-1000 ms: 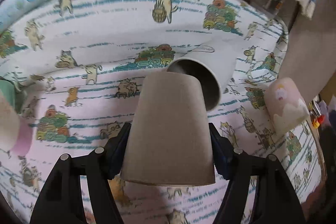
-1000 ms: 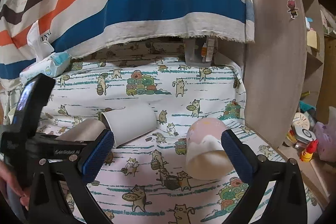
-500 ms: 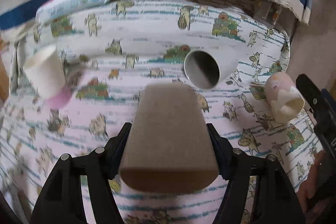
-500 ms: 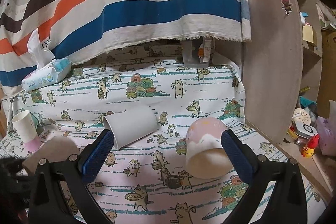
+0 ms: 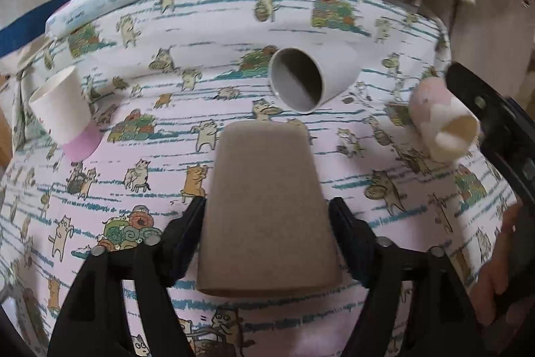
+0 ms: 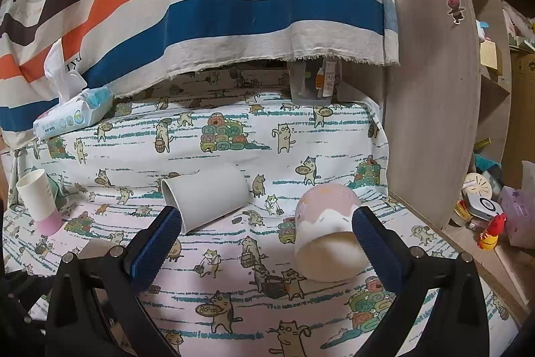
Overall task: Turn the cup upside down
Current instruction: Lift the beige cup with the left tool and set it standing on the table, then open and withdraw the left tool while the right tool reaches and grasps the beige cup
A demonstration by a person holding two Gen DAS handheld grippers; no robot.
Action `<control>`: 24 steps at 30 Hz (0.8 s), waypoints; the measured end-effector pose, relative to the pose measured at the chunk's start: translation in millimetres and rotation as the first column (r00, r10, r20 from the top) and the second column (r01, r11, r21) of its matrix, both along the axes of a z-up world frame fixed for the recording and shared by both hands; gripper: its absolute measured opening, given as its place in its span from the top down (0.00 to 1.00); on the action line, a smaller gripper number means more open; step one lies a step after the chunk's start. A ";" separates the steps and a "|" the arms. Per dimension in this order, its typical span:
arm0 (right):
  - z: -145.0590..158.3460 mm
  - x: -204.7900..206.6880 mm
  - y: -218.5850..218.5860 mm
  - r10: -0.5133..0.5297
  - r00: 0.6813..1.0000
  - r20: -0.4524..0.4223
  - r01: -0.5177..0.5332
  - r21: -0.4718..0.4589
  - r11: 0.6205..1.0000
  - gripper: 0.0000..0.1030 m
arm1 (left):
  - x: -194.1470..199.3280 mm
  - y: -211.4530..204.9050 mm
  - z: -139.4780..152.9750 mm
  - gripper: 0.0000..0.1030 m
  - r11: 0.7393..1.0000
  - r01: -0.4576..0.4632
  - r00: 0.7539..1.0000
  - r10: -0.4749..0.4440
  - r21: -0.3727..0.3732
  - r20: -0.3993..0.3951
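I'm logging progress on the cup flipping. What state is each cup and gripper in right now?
brown cup: gripped, narrow end pointing away from the camera
left gripper: shut on the brown cup
white cup: lying on its side
pink and cream cup: not upright, wide end toward the right camera
white and pink cup: upright, mouth up
right gripper: open, empty

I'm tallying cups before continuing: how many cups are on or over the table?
4. A brown cup sits between the left gripper jaws; a white cup lies on its side mid-table; a pink-and-cream cup stands inverted at right; a white-and-pink cup stands far left. None seems hidden.
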State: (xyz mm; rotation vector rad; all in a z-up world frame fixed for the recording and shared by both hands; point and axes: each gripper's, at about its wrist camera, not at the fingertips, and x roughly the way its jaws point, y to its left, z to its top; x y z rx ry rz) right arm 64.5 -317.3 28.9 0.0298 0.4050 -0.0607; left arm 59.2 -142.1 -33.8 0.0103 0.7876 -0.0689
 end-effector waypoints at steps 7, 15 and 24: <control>-0.5 2.4 -1.8 0.001 1.000 -0.009 -0.001 0.016 1.000 0.00 | -24.7 21.2 30.0 0.12 0.999 0.042 0.986 -0.038 -0.024 0.162; -1.5 2.9 -0.4 -0.006 1.000 -0.008 0.006 0.004 1.000 0.00 | -43.2 71.6 55.7 0.04 1.000 -0.011 0.941 0.020 -0.027 0.339; -3.0 4.9 1.2 -0.004 1.000 -0.013 0.004 0.000 1.000 0.00 | -62.3 104.3 47.1 0.00 0.999 -0.024 0.850 -0.006 0.049 0.527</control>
